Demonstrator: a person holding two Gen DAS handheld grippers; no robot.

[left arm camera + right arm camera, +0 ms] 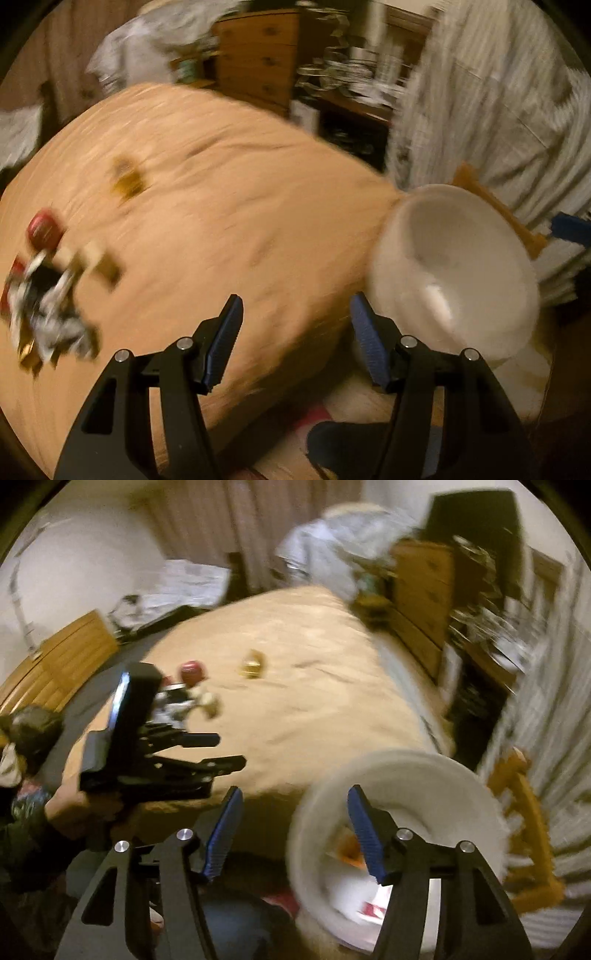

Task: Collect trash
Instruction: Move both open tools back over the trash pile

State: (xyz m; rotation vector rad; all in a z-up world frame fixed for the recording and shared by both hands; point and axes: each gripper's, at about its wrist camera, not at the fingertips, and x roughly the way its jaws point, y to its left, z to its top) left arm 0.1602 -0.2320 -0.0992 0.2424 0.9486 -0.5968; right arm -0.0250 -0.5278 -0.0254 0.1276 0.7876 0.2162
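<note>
On bed (221,177): blurry wrapper pile (48,299), prob. crumpled; both grippers' fingers spread, empty.

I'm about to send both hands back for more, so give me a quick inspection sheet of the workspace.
Surface: tan bedspread, wrinkled, image blurred.
Job's things: white bucket at the bed's near corner, paper scraps inside; pile of wrappers; red round piece; gold wrapper lying apart from the pile.
Clutter: pale clothes heaped beyond the bed.
Grippers: left gripper open, empty, over the bed edge; right gripper open, empty, one finger over the bucket's mouth.
Cables: nothing seen.
Surroundings: wooden dresser, orange wooden frame, striped curtain.
</note>
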